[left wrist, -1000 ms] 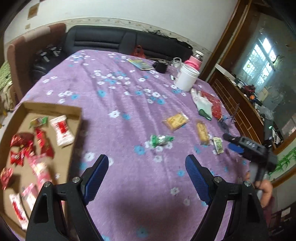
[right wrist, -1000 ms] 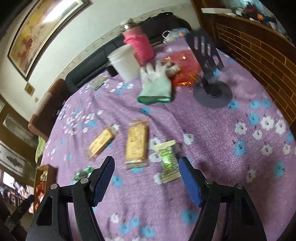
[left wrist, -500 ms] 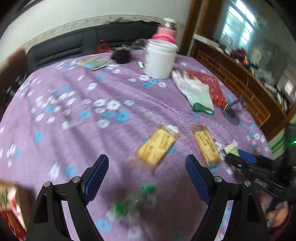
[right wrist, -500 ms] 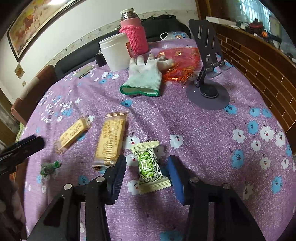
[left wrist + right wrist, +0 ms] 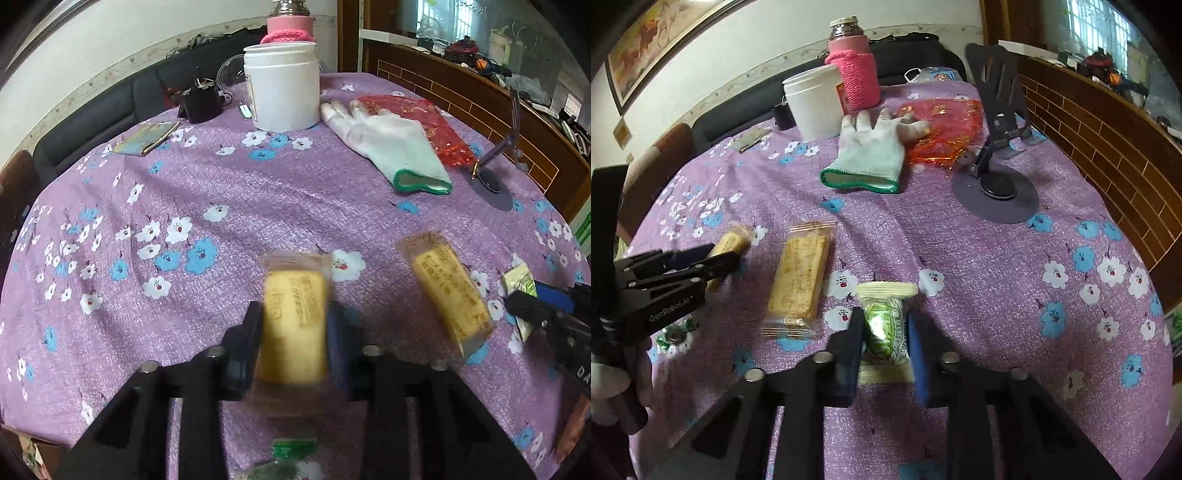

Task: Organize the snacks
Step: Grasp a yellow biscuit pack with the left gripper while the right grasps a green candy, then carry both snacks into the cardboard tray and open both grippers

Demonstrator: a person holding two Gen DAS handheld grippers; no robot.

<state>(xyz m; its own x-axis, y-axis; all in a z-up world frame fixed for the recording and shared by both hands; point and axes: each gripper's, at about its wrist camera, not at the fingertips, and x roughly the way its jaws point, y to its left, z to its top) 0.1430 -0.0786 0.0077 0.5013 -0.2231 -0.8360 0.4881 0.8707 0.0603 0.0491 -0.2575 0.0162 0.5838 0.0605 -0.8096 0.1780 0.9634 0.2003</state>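
Two hand-held tongs work over a purple flowered tablecloth point(image 5: 258, 192). The left gripper point(image 5: 295, 332), at lower centre of its view, is closing its jaws on a yellow cake packet point(image 5: 295, 325) lying between the pads. The right gripper point(image 5: 884, 332), at lower centre of its view, is clamped tight on a green candy packet point(image 5: 886, 325). A long biscuit packet point(image 5: 799, 280) lies just left of it; a white glove point(image 5: 871, 155) rests farther up the frame.
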